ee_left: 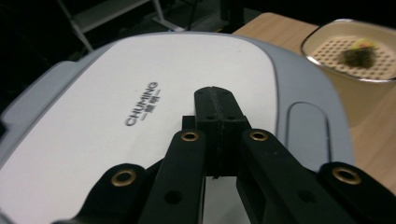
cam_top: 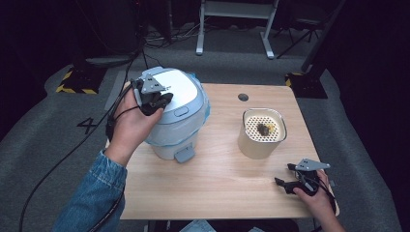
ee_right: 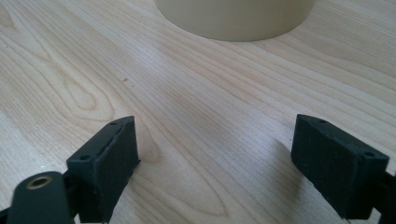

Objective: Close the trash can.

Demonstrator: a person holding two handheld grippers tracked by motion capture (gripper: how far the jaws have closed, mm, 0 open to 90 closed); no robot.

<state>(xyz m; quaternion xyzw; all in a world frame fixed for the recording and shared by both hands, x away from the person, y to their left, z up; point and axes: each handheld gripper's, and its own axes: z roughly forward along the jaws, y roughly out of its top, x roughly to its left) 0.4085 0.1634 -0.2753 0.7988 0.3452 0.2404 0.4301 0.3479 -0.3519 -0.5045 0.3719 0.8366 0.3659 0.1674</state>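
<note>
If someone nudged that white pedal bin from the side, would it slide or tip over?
The pedal bin looks tall for its base, so a high push might tip it. Its smooth plastic lid seems slippery for the shut left tongs resting there. Probably light, likelier to slide.

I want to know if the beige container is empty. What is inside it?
Inside the beige container sits a perforated insert with a small dark clump touched with yellow resting on it. Whatever lies beneath the insert is covered and cannot be seen.

A cream pot (cam_top: 258, 140) with a perforated insert (cam_top: 263, 128) holds something dark, perhaps food.
</note>
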